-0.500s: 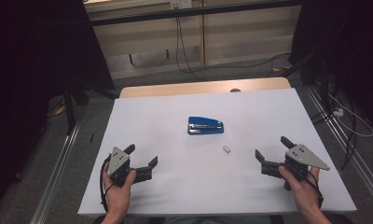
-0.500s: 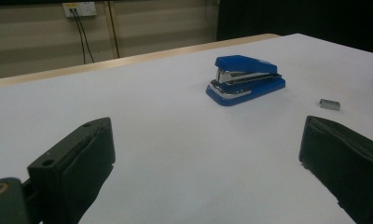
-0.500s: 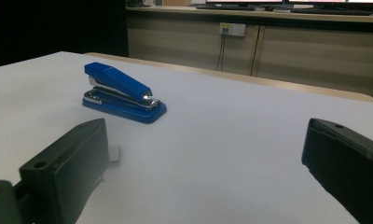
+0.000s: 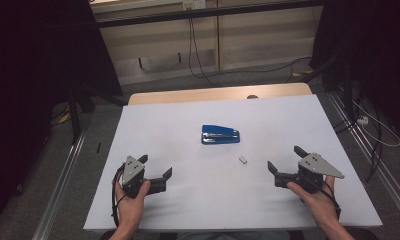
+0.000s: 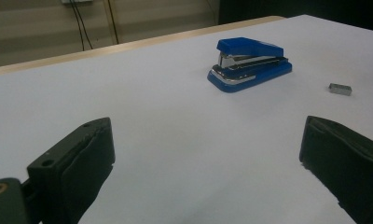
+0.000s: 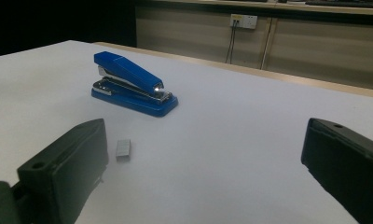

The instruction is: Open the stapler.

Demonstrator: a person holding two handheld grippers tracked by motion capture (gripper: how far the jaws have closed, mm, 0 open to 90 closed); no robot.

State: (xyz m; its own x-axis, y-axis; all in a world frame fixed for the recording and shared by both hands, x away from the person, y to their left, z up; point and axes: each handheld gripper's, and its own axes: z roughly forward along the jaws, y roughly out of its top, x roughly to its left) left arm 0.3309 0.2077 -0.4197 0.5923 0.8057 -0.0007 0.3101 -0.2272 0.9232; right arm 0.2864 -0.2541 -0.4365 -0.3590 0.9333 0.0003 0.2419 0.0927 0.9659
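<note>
Both my left gripper [image 4: 154,167] and right gripper [image 4: 286,159] stand wide open and empty, and the small grey metal staple block [image 4: 243,160] lies on the white counter [image 4: 188,210] nearer my right fingers [image 4: 273,167], the blue plastic stapler [image 4: 220,134] lying crosswise beyond it.

Table [image 4: 188,210] surface bare between both grippers. Left gripper [image 4: 155,167]: clear run toward 1 o'clock up to the stapler [image 4: 220,134]. Right gripper [image 4: 286,159]: clear toward 10 o'clock, except the staple block [image 4: 243,160] lying just short of the stapler at its 5 o'clock, apart from it. Wide free margins at 9 and 3 o'clock of the stapler, and behind it at 12.
</note>
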